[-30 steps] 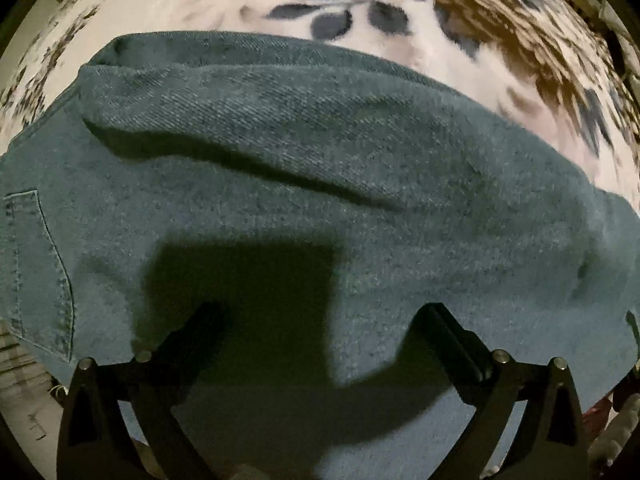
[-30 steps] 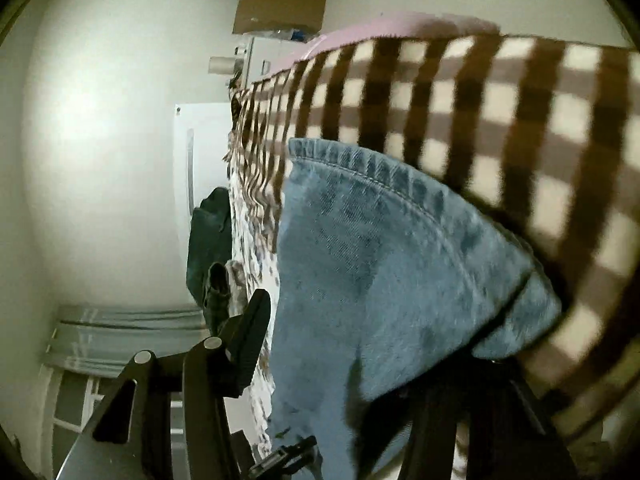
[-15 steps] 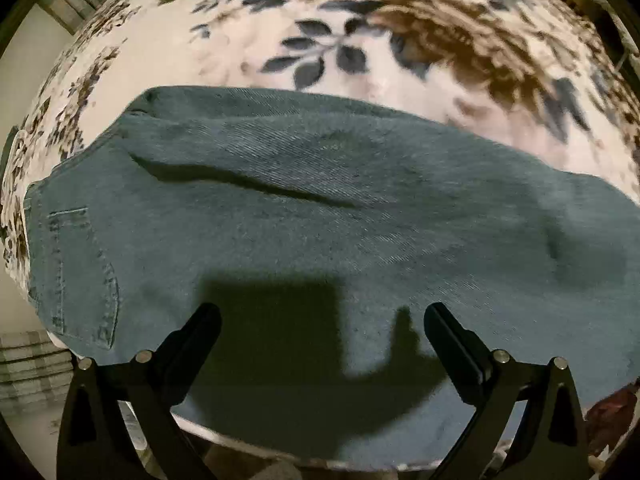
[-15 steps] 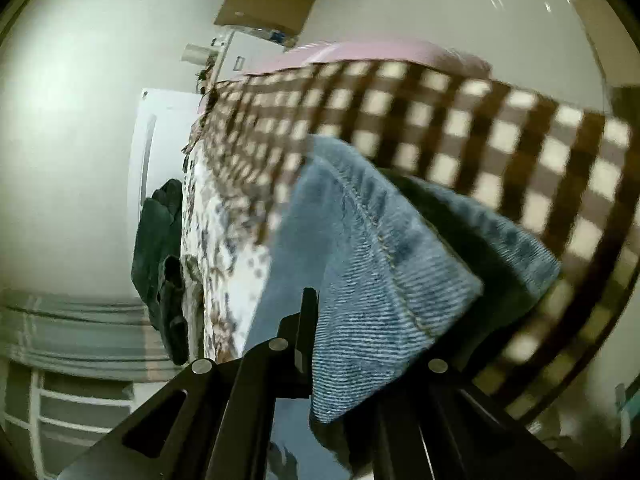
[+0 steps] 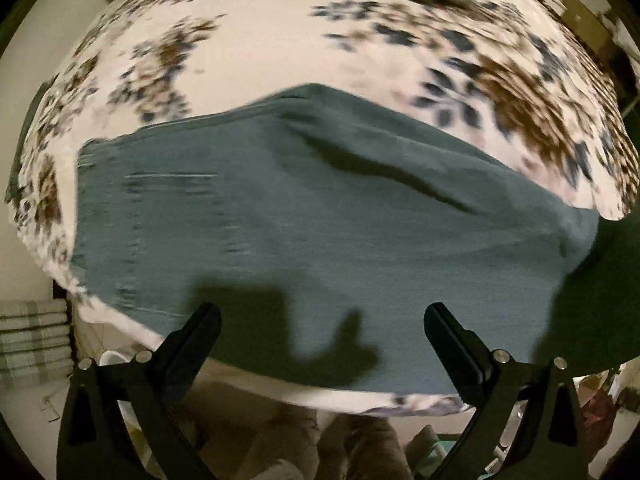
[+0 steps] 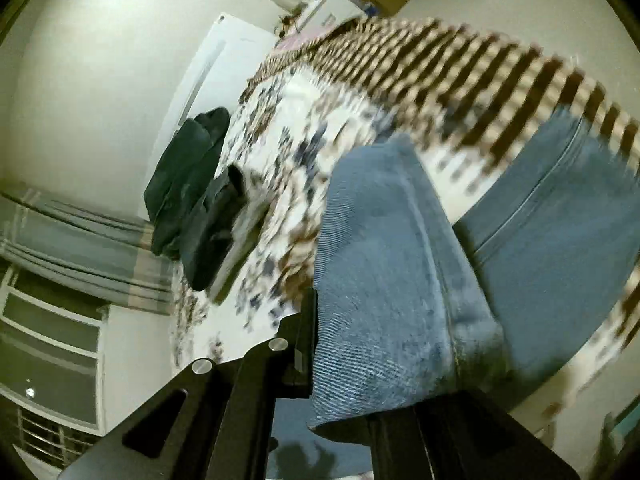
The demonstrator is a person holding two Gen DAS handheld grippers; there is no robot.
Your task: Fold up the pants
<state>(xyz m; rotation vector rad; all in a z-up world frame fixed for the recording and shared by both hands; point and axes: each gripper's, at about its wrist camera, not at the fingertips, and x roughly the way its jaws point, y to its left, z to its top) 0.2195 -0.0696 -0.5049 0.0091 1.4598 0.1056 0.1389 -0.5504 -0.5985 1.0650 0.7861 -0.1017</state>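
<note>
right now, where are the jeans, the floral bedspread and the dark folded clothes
jeans [image 5: 340,220]: left wrist view, middle of the flat denim panel
floral bedspread [image 5: 280,48]: left wrist view, bare printed area beyond the jeans
dark folded clothes [image 6: 188,184]: right wrist view, top of the pile at the bed edge

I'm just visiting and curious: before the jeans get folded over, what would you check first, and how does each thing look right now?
1. Right gripper clamped on the jeans: ok, denim sits between its shut jaws.
2. Left gripper free of cloth: ok, open above the jeans.
3. Jeans lying flat: not ok, a crease crosses them.
4. Room on the floral bedspread: ok.
5. Dark clothes out of the way: ok.
</note>
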